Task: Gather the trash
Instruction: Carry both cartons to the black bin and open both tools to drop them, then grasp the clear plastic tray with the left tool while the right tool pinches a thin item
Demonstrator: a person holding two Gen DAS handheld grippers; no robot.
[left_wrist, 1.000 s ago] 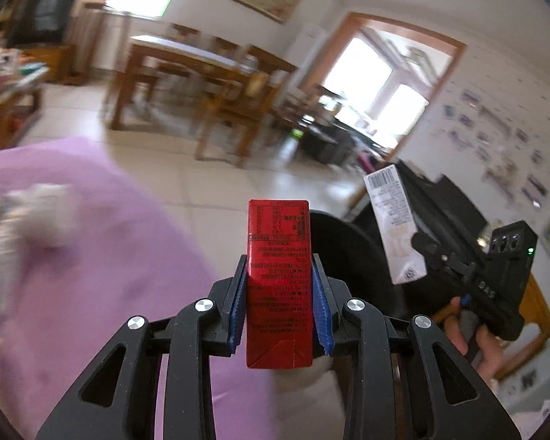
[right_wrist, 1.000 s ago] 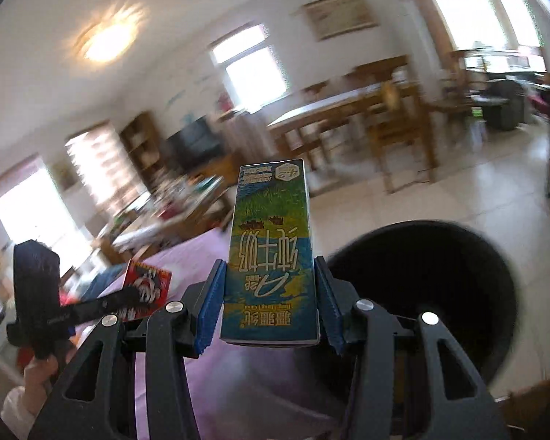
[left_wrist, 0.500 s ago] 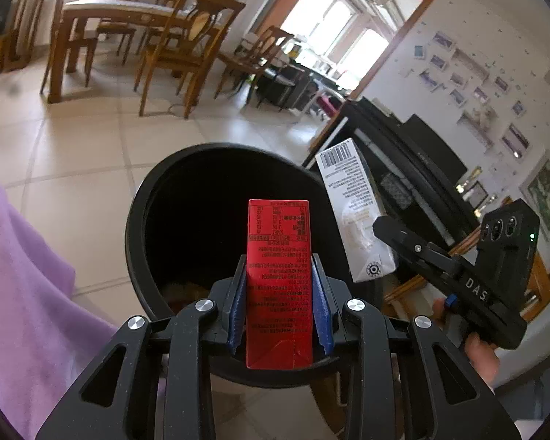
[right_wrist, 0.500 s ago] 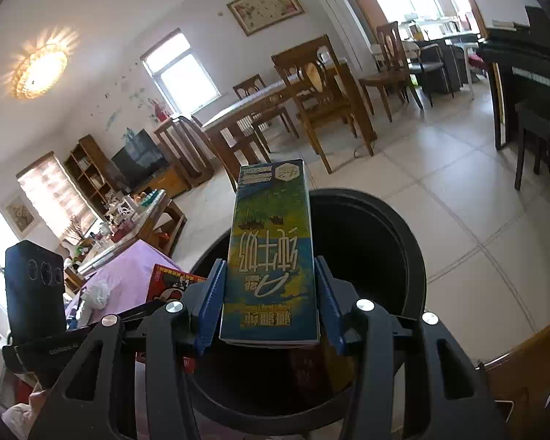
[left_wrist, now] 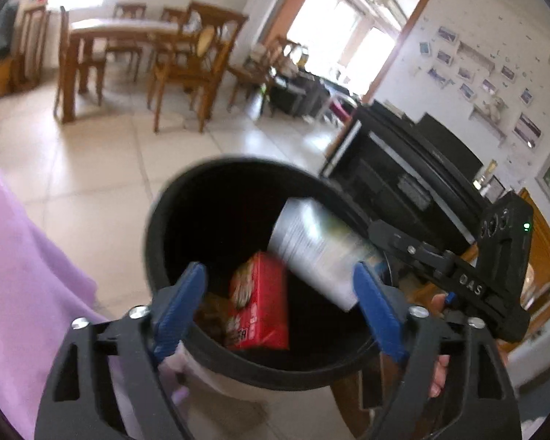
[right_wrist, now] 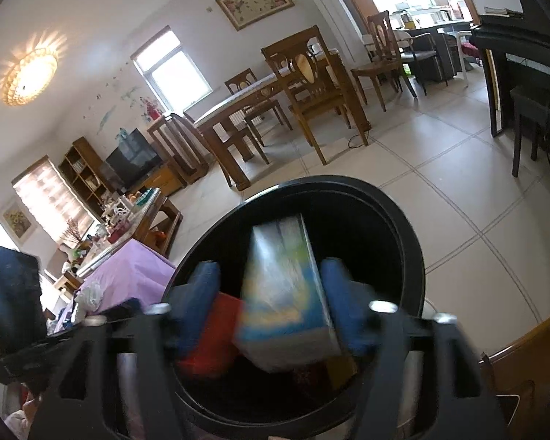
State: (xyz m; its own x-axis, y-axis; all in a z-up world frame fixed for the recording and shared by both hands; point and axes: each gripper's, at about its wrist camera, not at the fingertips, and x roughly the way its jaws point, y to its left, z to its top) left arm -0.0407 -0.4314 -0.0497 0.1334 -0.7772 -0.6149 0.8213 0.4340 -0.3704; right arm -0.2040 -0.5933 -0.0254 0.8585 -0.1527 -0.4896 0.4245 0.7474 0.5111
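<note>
A black trash bin [left_wrist: 154, 220] stands open right under both grippers. My left gripper [left_wrist: 280, 311] is over its mouth, its jaws opening, and no pad touches anything. The red carton [left_wrist: 260, 300] has dropped from it and lies tilted inside the bin. A blurred white and green milk carton [left_wrist: 319, 249] falls in from the right. In the right wrist view my right gripper [right_wrist: 271, 304] is blurred over the bin [right_wrist: 414, 242] with its jaws opening. The milk carton [right_wrist: 286, 293] tips loose between the pads, and the red carton [right_wrist: 212, 333] lies below it.
A purple cloth [left_wrist: 25, 256] covers the surface left of the bin. Beyond it on the tiled floor stand a wooden dining table with chairs [left_wrist: 128, 36]. A black piano [left_wrist: 403, 168] stands to the right. A person's hand [left_wrist: 436, 370] holds the right gripper.
Both grippers have opened over the bin. The red carton and the milk carton, gripped in the earlier frames, have slipped free and are dropping into it. Both hands came down closer to the bin.
</note>
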